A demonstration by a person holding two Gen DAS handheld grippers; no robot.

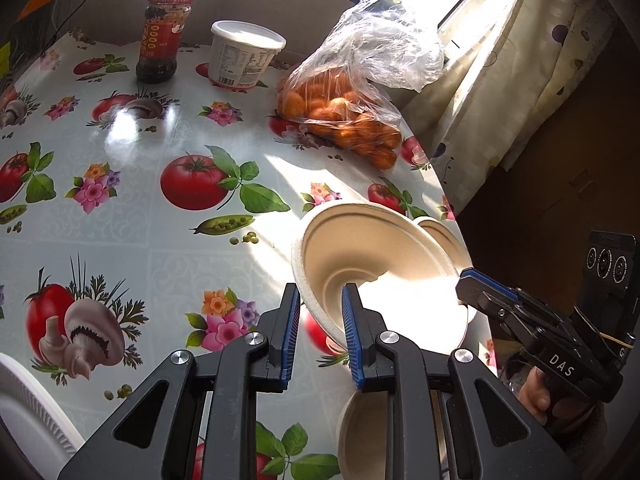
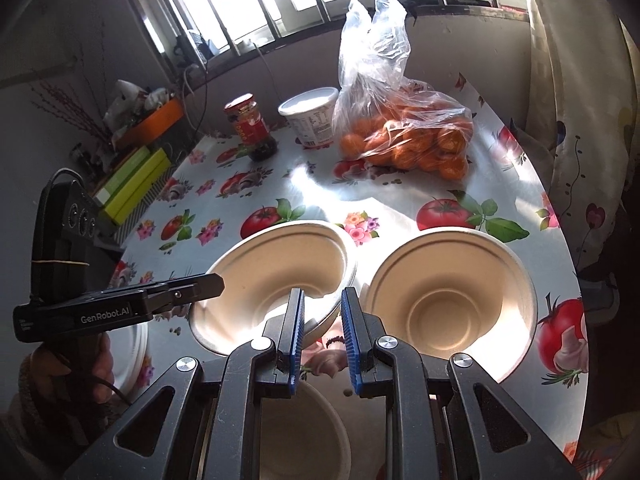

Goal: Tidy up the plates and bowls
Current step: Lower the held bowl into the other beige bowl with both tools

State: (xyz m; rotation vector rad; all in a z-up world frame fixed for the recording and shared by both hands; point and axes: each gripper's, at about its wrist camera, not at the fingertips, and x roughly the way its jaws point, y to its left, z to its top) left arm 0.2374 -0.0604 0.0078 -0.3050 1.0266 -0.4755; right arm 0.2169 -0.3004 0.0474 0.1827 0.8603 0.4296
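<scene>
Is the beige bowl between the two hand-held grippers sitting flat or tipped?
Tipped. The beige bowl is lifted off the table, its opening tilted toward the cameras; both wrist views show its rim clamped from either side.

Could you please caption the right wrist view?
Two pairs of tongs grip one tilted paper bowl beside another bowl on a flowered table.

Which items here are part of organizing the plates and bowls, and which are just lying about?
Job: lifted bowl, bowl on the table, bowl nearest the camera, white plate.
Lying about: sauce jar, white tub, bag of oranges.
</scene>
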